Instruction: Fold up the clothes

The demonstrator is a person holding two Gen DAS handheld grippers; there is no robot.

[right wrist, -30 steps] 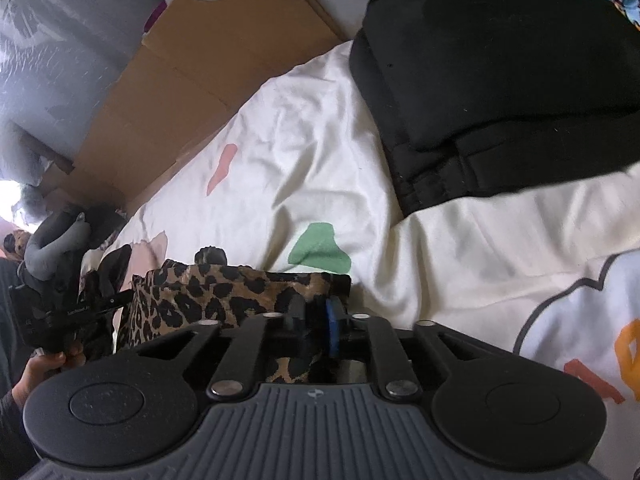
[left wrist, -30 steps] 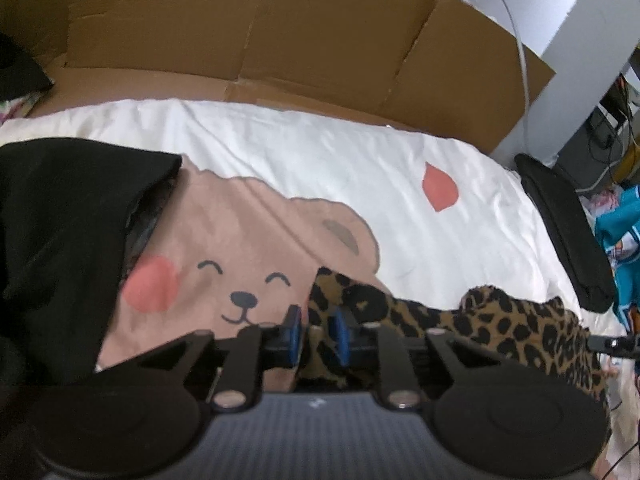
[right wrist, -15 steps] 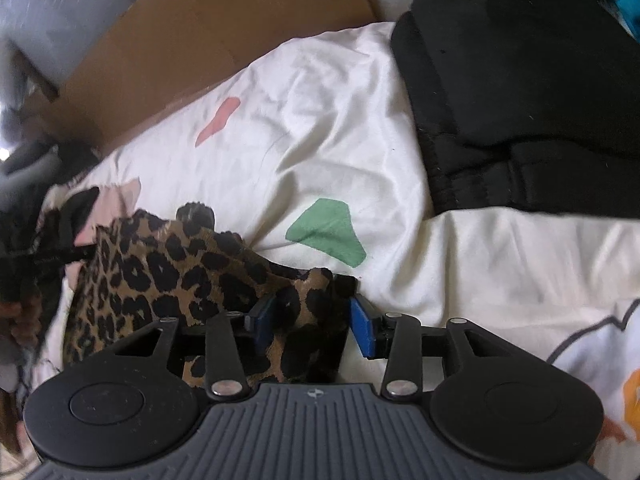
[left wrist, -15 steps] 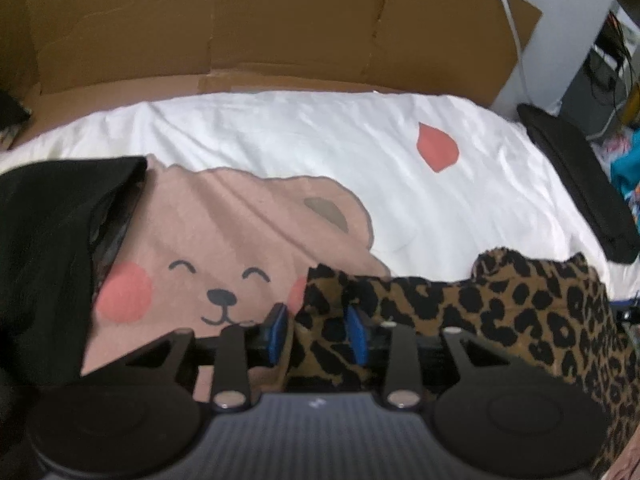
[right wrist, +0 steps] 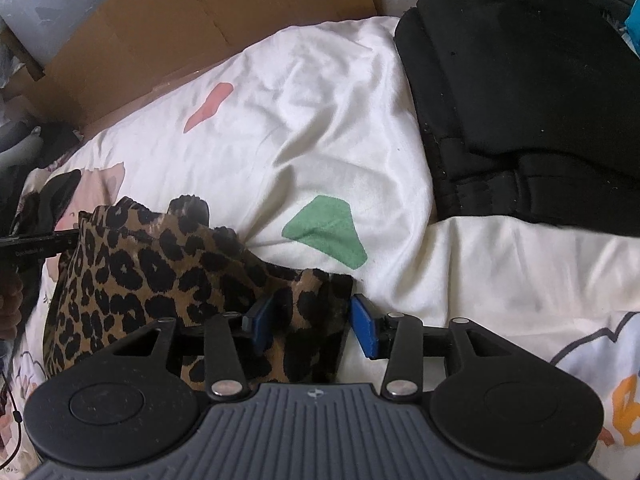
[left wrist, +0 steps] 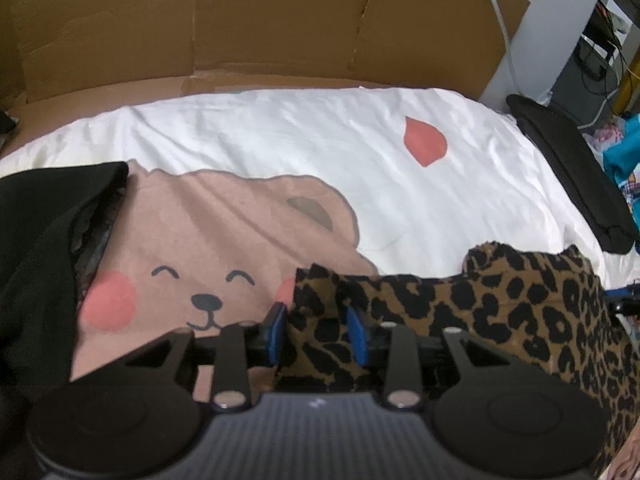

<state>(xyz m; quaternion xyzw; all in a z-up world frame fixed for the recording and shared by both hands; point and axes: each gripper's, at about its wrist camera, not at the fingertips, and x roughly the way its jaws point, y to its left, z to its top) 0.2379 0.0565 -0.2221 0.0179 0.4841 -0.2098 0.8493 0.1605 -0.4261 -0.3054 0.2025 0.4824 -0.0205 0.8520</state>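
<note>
A leopard-print garment lies folded on the white bedsheet with a bear print. It also shows in the right wrist view. My left gripper is open, its blue pads either side of the garment's left corner, cloth loose between them. My right gripper is open, with the garment's right corner loose between its blue pads.
A black garment lies at the left of the bed. A folded black pile lies at the right. Cardboard sheets stand behind the bed. A white cable hangs at the back right.
Both grippers were shut on the leopard garment's corners a second ago. Both have since opened and let the cloth down onto the bed.
</note>
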